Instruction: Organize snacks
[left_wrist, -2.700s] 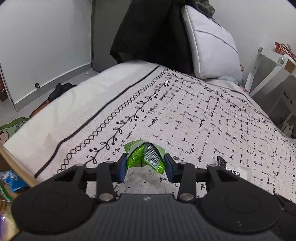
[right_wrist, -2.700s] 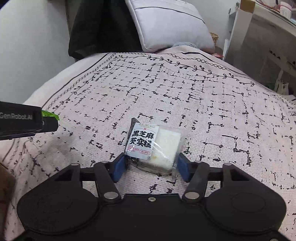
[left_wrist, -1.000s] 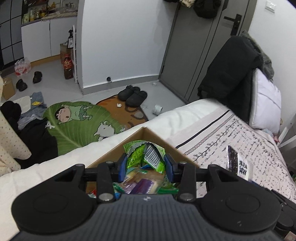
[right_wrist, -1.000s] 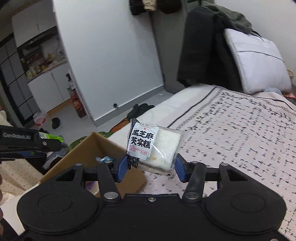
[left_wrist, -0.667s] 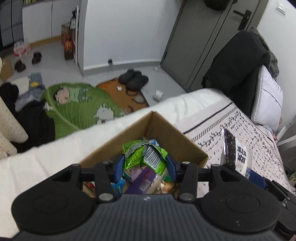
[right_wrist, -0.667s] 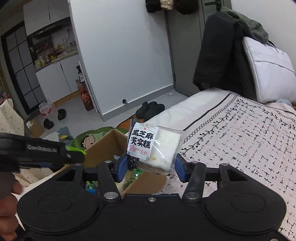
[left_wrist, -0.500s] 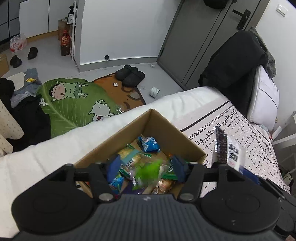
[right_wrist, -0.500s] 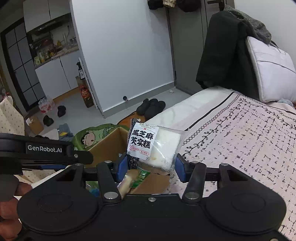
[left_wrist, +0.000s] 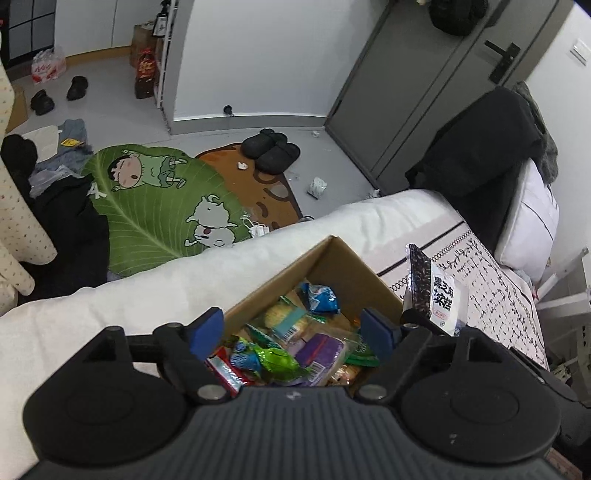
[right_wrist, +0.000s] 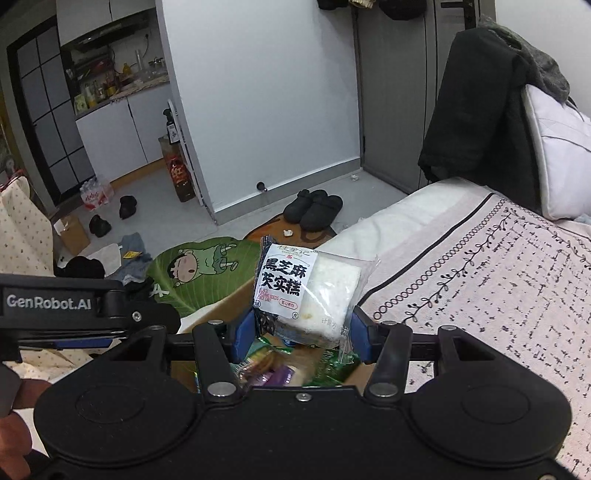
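Note:
A cardboard box (left_wrist: 343, 264) with several snack packets sits on the bed edge. My left gripper (left_wrist: 293, 330) hovers over it, open and empty. The green packet (left_wrist: 275, 360) lies inside the box on the other snacks. My right gripper (right_wrist: 301, 334) is shut on a white cake packet (right_wrist: 314, 291) with a black-and-white label, held above the box's right side. That packet (left_wrist: 437, 295) also shows at the right of the left wrist view. The box (right_wrist: 221, 308) is mostly hidden behind the right gripper.
The patterned bedspread (right_wrist: 498, 280) stretches to the right, with a white pillow (right_wrist: 557, 147) and dark jacket (right_wrist: 476, 110) at the head. Below the bed lie a green cartoon rug (left_wrist: 155, 206), black slippers (left_wrist: 273, 151) and scattered clothes. A hand (right_wrist: 14, 413) holds the left gripper.
My left gripper carried the green packet from the bed to the box, opened and dropped it in. My right gripper lifted the cake packet and moved it over the box.

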